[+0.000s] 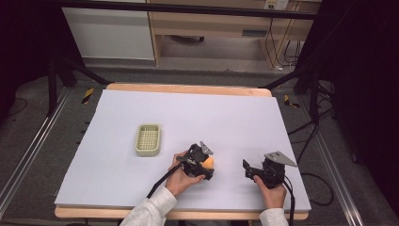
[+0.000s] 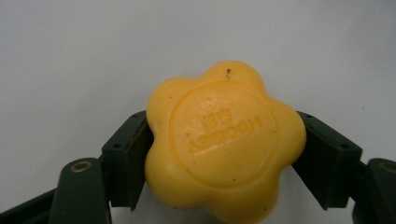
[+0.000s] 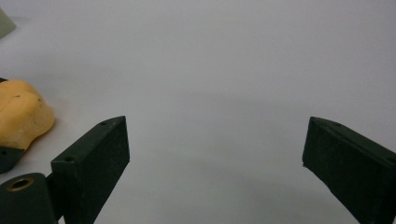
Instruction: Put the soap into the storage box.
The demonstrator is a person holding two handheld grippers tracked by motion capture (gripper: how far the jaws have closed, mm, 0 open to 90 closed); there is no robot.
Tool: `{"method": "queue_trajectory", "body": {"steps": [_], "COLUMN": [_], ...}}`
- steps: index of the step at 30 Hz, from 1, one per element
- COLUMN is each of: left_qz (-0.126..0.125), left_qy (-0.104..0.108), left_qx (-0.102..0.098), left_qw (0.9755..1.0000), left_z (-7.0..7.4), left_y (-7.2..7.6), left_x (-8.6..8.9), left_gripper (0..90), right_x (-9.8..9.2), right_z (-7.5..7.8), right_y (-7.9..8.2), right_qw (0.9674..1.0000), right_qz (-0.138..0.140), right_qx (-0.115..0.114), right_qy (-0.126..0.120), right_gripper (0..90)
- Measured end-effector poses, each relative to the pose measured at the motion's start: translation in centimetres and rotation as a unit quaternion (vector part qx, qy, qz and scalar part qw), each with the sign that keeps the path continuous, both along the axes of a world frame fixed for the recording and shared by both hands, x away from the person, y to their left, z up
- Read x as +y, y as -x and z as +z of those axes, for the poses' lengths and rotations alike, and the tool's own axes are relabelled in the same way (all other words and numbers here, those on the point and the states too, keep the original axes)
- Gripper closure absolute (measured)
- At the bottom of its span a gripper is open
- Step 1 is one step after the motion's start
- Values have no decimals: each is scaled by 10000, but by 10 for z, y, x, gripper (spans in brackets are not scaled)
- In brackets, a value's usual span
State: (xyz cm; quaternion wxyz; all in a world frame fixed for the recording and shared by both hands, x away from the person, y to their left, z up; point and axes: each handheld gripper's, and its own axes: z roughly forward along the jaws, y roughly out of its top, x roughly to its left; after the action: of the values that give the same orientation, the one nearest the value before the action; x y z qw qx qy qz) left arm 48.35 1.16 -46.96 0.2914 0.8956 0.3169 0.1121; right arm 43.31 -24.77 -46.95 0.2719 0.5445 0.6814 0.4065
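While the left hand-held gripper (image 2: 224,154) clamps the soap (image 2: 224,140), a basket (image 1: 148,140) sits near.

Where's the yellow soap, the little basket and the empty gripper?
Soap (image 2: 224,144): left gripper view, its stamped top face.
Basket (image 1: 148,140): high view, its slatted floor.
Right gripper (image 3: 215,154): right gripper view, midway between its open jaws.

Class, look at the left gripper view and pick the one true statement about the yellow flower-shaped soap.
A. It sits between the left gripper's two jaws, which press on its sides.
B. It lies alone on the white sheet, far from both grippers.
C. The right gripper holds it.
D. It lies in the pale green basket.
A: the yellow flower-shaped soap is pinched on both sides by the jaws of the left gripper, while the right gripper stands open with nothing between its jaws.
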Motion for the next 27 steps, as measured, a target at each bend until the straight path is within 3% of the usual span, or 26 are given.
{"method": "queue_trajectory", "body": {"steps": [7,16,22,27], "left_qz": [-34,12,24,-1], "left_qy": [-100,41,0,91], "left_qx": [3,24,47,35], "left_qw": [9999,10000,10000,10000], "left_z": [4,14,12,17], "left_y": [-1,0,-2,0], "left_x": [4,16,16,16], "left_gripper": [263,266,267,268], "right_x": [0,0,0,0], "right_z": [0,0,0,0], "right_y": [0,0,0,0], "right_qw": [10000,10000,10000,10000], "right_qz": [7,24,25,16], "right_qx": [8,4,13,-1], "right_qy": [-14,13,-10,4], "right_gripper": [78,78,79,78]}}
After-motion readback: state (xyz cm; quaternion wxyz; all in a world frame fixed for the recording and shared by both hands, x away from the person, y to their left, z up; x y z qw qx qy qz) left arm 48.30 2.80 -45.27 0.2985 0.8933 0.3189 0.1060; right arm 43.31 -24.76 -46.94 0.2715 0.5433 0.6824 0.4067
